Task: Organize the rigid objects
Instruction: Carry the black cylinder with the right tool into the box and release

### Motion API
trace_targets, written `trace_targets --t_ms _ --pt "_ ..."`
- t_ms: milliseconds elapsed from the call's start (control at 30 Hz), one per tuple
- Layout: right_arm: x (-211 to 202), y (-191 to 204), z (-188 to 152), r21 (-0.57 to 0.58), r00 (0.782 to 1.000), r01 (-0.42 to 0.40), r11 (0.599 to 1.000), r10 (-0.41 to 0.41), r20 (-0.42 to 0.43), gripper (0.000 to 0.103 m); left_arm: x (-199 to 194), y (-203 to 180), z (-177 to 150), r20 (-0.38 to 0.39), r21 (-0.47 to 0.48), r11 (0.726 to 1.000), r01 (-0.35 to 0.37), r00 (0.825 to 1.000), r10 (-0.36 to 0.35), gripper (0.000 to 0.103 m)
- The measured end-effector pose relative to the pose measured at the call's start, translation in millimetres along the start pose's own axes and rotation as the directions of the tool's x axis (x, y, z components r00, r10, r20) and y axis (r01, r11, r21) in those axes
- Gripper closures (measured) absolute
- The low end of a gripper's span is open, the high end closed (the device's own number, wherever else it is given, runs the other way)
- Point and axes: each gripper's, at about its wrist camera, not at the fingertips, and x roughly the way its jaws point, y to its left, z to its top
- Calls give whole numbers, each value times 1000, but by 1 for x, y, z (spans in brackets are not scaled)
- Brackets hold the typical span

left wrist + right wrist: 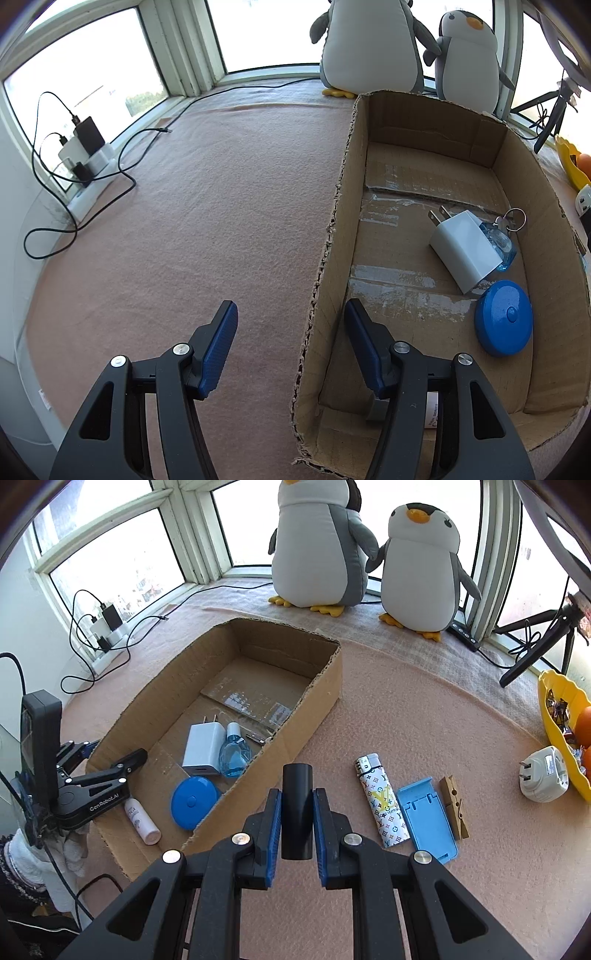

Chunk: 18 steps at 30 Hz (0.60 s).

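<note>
the right gripper (pixel 297 812) is clamped on a black cylinder (pixel 297 808), blue pads pressing its sides about halfway along, with the tube poking out past the fingertips. it hangs just outside the cardboard box (pixel 317 698), over the pink cloth by the box's near right wall. the tube looks rigid and light, and smooth enough that it could slide or swivel between the pads, so this mid-body hold across its width looks like the sensible one.

the left gripper (pixel 291 343) straddles the box's left wall, one finger outside and one inside; there is a clear gap either side of the cardboard, so it looks parted and is holding nothing, though it could close to steady the box.

inside the box already: a white charger (pixel 203 749), a clear blue bottle (pixel 233 755) leaning against it, a blue round case (pixel 192 806) and a small white tube (pixel 142 821) near the left gripper. the far half of the box floor lies bare, a likely landing spot.

outside the box, to its right, wait a patterned lighter (pixel 382 805), a blue phone stand (pixel 426 818), a wooden clothespin (pixel 454 806) and a white plug adapter (pixel 543 775). the box's ragged right wall stands between the cylinder and the floor inside, so the tube must clear that rim.
</note>
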Motion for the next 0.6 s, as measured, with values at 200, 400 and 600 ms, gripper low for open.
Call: trace_targets --t_ms 200,400,600 --pt "-11 32 5 -56 998 -60 997 61 7 88 0 -1 -1 4 3 1000 -1 1000 1 43" --pt "-7 61 -1 -101 994 -110 989 108 -22 88 -1 -1 0 5 0 1000 0 1000 0 43" --pt "4 78 -9 -119 991 -128 985 121 -57 88 -1 -1 0 5 0 1000 1 1000 -1 43"
